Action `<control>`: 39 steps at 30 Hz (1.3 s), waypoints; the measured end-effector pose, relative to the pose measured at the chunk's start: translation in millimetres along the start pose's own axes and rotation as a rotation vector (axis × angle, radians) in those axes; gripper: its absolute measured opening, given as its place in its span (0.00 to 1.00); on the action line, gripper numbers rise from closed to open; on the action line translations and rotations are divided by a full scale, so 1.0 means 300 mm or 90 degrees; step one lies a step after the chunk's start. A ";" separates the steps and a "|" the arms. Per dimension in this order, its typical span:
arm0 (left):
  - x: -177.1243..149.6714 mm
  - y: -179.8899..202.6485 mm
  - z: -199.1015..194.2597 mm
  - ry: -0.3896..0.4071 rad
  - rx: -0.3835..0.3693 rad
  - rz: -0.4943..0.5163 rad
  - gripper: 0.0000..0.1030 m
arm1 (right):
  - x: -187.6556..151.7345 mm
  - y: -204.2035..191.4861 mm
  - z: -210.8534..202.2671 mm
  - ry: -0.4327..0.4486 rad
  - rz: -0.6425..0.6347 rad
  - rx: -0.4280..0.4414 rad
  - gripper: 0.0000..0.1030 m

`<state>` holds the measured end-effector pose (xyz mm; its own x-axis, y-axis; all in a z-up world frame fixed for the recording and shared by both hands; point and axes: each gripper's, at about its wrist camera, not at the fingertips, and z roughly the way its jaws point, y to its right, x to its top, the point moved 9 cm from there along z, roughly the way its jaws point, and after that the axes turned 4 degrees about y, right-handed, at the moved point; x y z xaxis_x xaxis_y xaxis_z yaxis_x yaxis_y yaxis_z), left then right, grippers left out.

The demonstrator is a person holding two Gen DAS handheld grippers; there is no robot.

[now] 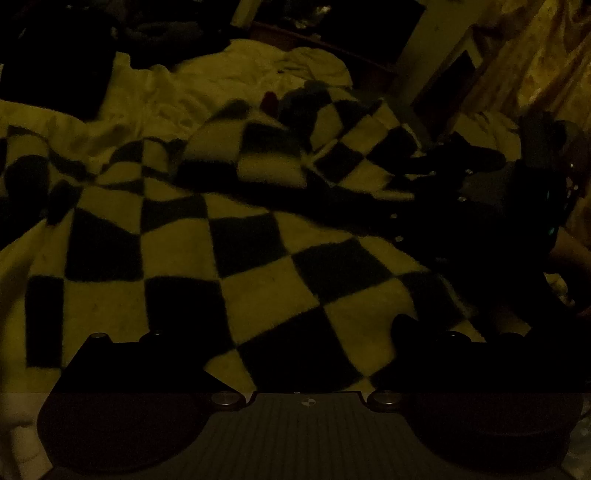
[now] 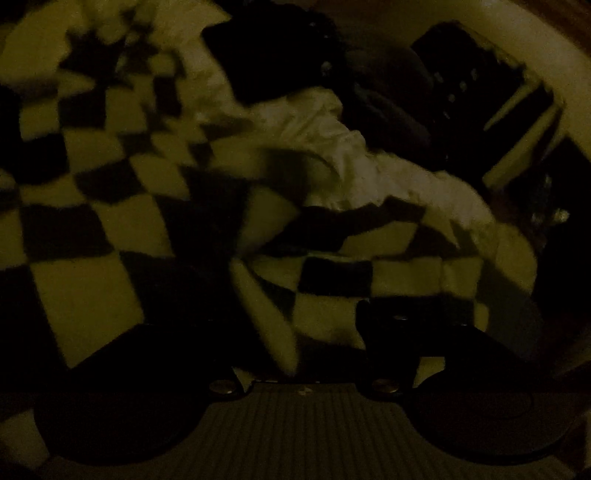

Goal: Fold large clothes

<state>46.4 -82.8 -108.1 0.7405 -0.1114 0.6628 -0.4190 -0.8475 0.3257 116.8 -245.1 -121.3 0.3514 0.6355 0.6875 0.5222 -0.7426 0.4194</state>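
Checkered fleece garment [image 1: 177,258] lies spread ahead of left gripper [image 1: 299,354], jaws parted, empty. Right gripper [image 2: 295,339] holds a fold between its jaws; closure unclear. Judged mid-fold; next needs an edge grasp.

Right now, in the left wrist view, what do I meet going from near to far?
Left tongs → checkered garment → pale rumpled bedding → dark furniture at the back.
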 end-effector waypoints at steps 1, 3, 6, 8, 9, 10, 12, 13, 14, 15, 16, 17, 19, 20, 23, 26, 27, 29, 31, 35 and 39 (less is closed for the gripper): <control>0.000 0.002 0.001 -0.001 0.002 0.004 1.00 | -0.006 0.012 -0.006 0.003 0.024 0.009 0.74; -0.002 0.008 -0.001 -0.001 0.002 0.006 1.00 | -0.007 0.030 -0.010 0.005 0.065 0.022 0.74; 0.008 -0.003 -0.006 -0.004 -0.002 -0.007 1.00 | -0.021 0.056 -0.024 0.014 0.127 0.039 0.76; 0.029 -0.020 -0.011 -0.005 -0.008 -0.031 1.00 | -0.016 0.066 -0.025 0.026 0.158 0.048 0.78; 0.049 -0.037 -0.024 -0.001 -0.008 -0.050 1.00 | -0.013 0.074 -0.035 0.035 0.176 0.056 0.80; 0.074 -0.061 -0.042 0.010 -0.003 -0.069 1.00 | -0.010 0.088 -0.050 0.047 0.201 0.067 0.81; 0.139 -0.110 -0.084 0.052 0.022 -0.090 1.00 | -0.008 0.126 -0.075 0.075 0.260 0.095 0.83; 0.181 -0.143 -0.110 0.083 0.045 -0.095 1.00 | -0.011 0.151 -0.087 0.091 0.294 0.105 0.83; 0.213 -0.165 -0.127 0.107 0.067 -0.094 1.00 | -0.020 0.189 -0.103 0.115 0.345 0.111 0.83; 0.252 -0.186 -0.136 0.131 0.085 -0.084 1.00 | -0.034 0.224 -0.113 0.131 0.394 0.114 0.83; 0.291 -0.203 -0.130 0.149 0.096 -0.065 1.00 | -0.054 0.259 -0.119 0.138 0.441 0.113 0.83; 0.322 -0.216 -0.114 0.156 0.102 -0.052 1.00 | -0.076 0.289 -0.118 0.140 0.481 0.107 0.83; 0.366 -0.251 -0.046 0.153 0.119 -0.037 1.00 | -0.120 0.334 -0.107 0.142 0.557 0.113 0.83; 0.382 -0.271 0.002 0.143 0.131 -0.026 1.00 | -0.140 0.352 -0.103 0.148 0.598 0.124 0.81; 0.389 -0.316 0.163 0.082 0.168 -0.002 1.00 | -0.170 0.375 -0.106 0.167 0.654 0.134 0.80; 0.386 -0.304 0.256 0.060 0.122 -0.017 1.00 | -0.170 0.363 -0.109 0.168 0.644 0.128 0.80; 0.384 -0.285 0.280 0.059 0.106 -0.013 1.00 | -0.169 0.357 -0.107 0.166 0.638 0.127 0.80; 0.383 -0.248 0.322 0.055 0.104 0.025 1.00 | -0.167 0.344 -0.100 0.158 0.622 0.119 0.80; 0.379 -0.230 0.359 0.040 0.127 0.062 0.63 | -0.168 0.336 -0.091 0.147 0.609 0.114 0.80; 0.390 -0.215 0.294 0.066 0.142 0.059 0.63 | -0.186 0.340 -0.089 0.142 0.617 0.103 0.74; 0.411 -0.160 0.080 0.136 0.169 0.120 0.62 | -0.221 0.376 -0.094 0.151 0.667 0.093 0.59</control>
<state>170.4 -68.3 -58.1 0.5259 -0.1918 0.8287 -0.3662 -0.9304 0.0171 130.5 -376.8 -102.9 0.5260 -0.3684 0.7666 0.1427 -0.8503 -0.5065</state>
